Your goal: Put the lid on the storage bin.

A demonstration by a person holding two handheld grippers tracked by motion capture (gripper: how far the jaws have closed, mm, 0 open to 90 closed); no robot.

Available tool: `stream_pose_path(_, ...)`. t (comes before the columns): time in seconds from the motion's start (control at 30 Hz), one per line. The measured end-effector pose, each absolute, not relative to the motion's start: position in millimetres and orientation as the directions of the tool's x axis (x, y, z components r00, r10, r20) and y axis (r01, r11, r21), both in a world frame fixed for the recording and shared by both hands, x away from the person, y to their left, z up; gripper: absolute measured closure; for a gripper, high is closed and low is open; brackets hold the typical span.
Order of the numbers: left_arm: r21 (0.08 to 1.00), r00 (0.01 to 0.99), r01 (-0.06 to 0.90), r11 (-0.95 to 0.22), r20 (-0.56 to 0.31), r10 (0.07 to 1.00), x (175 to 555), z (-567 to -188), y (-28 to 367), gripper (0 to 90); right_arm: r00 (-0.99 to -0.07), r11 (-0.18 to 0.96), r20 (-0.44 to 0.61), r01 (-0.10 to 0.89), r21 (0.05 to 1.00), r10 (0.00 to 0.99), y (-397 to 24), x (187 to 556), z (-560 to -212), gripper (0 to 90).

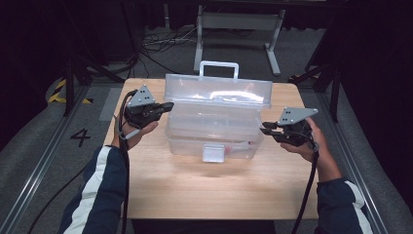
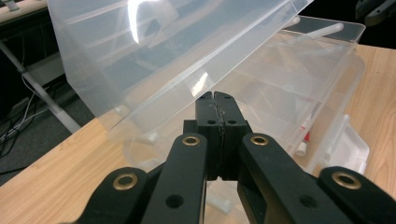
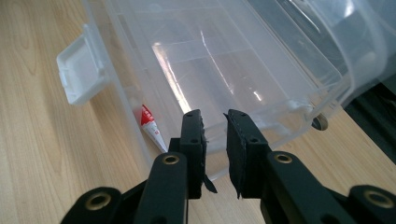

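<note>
One tube (image 3: 152, 125) behind cloudy box wall (image 3: 122, 100)

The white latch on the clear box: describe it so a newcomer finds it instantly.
On the wooden table stands a clear plastic toolbox with its lid raised. At the middle of its near wall hangs the latch, a small opaque white flap, unlike the see-through walls around it.
</note>
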State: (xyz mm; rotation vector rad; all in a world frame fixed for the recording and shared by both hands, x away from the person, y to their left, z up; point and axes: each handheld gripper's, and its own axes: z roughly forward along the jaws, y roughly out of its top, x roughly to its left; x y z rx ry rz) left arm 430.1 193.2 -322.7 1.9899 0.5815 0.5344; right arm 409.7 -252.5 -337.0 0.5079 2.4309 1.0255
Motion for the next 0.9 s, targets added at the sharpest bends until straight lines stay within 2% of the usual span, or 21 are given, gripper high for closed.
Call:
stream_pose_path(0.3, 0.871, 0.815, 0.183, -0.456, 0.125, 0.566, 419, -331, 189, 90.0, -0.828, 0.653, -0.237, 0.191, 0.733, 0.508, -261, 407, -346, 74.1)
stream_pose_path(0.47, 0.889, 0.828, 0.169, -0.425, 0.106, 0.551, 411, -328, 193, 90.0, -0.831, 0.657, -0.225, 0.206, 0.725, 0.509, -263, 405, -350, 73.9)
stream_pose_path(0.53, 0.874, 0.819, 0.169, -0.455, 0.133, 0.558, 407, -328, 191, 90.0, -0.829, 0.659, -0.228, 0.206, 0.723, 0.51, -263, 405, -351, 73.8)
stream_pose_path(0.57, 0.862, 0.827, 0.161, -0.481, 0.148, 0.542, 406, -329, 189, 90.0, -0.831, 0.707, -0.243, 0.229, 0.67, 0.5, -261, 407, -356, 73.7)
stream_pose_path(0.63, 0.852, 0.836, 0.158, -0.5, 0.154, 0.527, 404, -333, 186, 90.0, -0.82, 0.72, -0.271, 0.225, 0.657, 0.504, -260, 407, -359, 72.3)
stream_pose_path(0.73, 0.829, 0.841, 0.162, -0.536, 0.168, 0.515, 399, -343, 183, 90.0, -0.849, 0.736, -0.233, 0.237, 0.634, 0.474, -259, 407, -366, 76.0)
stream_pose_path(0.9, 0.815, 0.84, 0.181, -0.551, 0.164, 0.517, 395, -351, 185, 90.0, -0.852, 0.699, -0.203, 0.235, 0.675, 0.482, -262, 404, -365, 76.0)
